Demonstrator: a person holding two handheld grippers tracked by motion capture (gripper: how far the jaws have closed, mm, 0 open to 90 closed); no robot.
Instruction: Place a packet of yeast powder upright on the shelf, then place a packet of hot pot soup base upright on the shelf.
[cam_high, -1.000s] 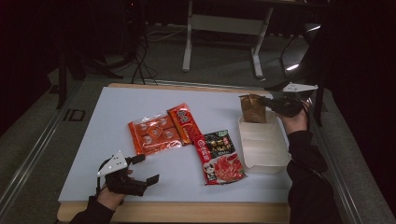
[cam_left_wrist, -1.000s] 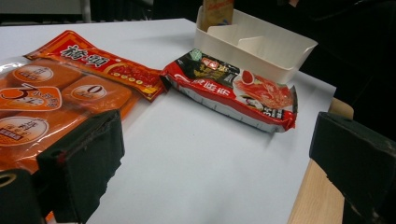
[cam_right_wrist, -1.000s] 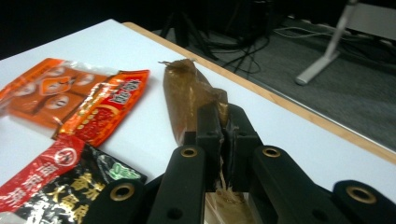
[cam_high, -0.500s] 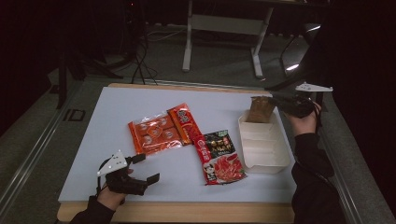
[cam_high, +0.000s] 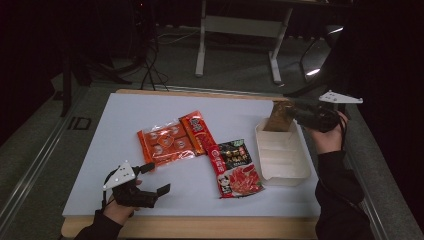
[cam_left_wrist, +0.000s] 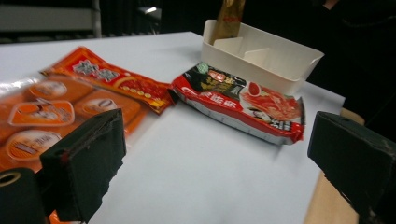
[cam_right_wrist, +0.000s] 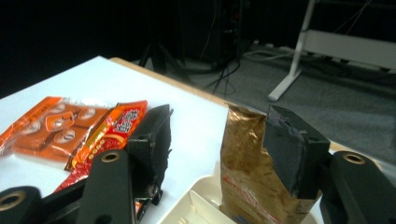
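A dark room with a grey floor lies beyond the desk (cam_high: 150, 115), whose top is white with a wooden edge showing at the near and far sides. A white frame (cam_high: 240, 25) stands on the floor behind it.

At the right of the desk sits a white tray (cam_high: 282, 172) with dividers inside. A gold pouch (cam_high: 279, 116) stands upright in its far compartment, leaning a little against the far wall.

Left of the tray, a red-and-black packet (cam_high: 235, 167) lies flat, just beside the tray's near-left corner. Farther left lies a wide orange pack (cam_high: 162, 145) of small round portions, and a narrow red-orange packet (cam_high: 197, 131) lies along its right side, touching or overlapping it; its near end reaches the red-and-black packet.

The right tool (cam_high: 295, 114) is held above the far right corner of the tray, level, pointing left at the pouch. Its jaws have just been opening and now stand partly apart; in the right gripper view the pouch top is just beside the right jaw, whether touching I cannot tell, and well clear of the left jaw, so the pouch is not clamped.

The left tool (cam_high: 155, 179) rests at the near left of the desk, jaws wide with nothing between them, aimed toward the red-and-black packet.
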